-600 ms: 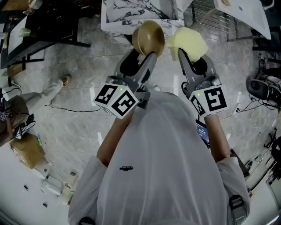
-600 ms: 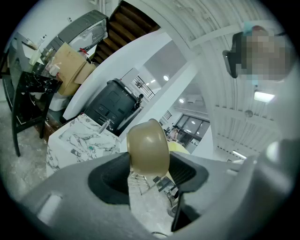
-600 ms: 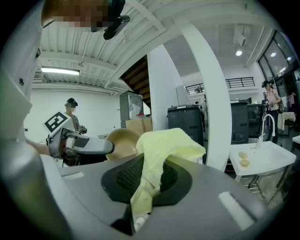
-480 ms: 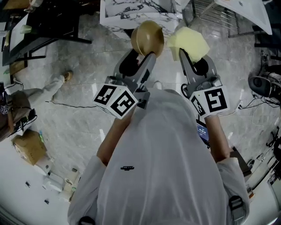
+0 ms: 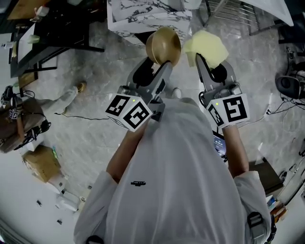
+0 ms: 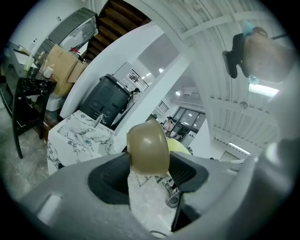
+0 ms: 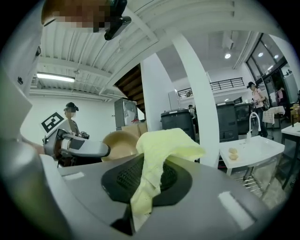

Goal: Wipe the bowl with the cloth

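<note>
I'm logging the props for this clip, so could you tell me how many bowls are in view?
1: the brown bowl, held in the left gripper beside the yellow cloth. Others could be hidden.

Grey marbled floor. Marble-patterned counter ahead, black table to its left. Cardboard box on floor. White pillar, ceiling strip light, brown staircase.

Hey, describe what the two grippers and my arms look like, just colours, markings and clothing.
Both the left gripper and the right gripper are grey plastic, with long tapering jaws lined with black oval pads. Each carries a white cube printed with black square markers. The person wears a light grey short-sleeved T-shirt.
</note>
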A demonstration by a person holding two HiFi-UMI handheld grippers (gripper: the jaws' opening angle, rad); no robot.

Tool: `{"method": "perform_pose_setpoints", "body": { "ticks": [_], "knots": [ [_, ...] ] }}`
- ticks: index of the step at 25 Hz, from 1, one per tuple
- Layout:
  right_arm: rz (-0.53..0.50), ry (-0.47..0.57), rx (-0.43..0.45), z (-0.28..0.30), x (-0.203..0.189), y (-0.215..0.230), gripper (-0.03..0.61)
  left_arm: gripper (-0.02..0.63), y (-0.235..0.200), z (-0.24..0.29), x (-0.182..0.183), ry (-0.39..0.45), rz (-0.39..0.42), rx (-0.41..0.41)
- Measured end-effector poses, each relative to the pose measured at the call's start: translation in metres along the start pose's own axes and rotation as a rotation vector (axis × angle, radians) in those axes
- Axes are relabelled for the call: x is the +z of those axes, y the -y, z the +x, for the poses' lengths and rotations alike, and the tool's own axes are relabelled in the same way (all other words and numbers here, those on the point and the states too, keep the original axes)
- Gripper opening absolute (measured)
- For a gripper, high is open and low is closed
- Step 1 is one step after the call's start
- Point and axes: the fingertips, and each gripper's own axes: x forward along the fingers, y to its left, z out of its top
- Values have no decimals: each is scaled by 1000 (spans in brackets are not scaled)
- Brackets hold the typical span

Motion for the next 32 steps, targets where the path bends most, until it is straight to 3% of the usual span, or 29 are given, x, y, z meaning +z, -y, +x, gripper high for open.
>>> {"method": "perform_pose_setpoints", "body": {
  "ticks": [9,20,26,32],
  "knots": [
    [9,-12,-4,38,4,-20,40,259,-39,-16,28,39,-18,-3],
    [-8,-19,-21,138,27,-72,40,259,-131,-53,97,56,-62,-6],
    [-17,-39,-13,185,29,-78,40,259,-167,-43,116,53,-80,-14],
    [-36,-46,12,243,38,-50,40,259,-208,-2,139,47,-106,7]
  ]
}}
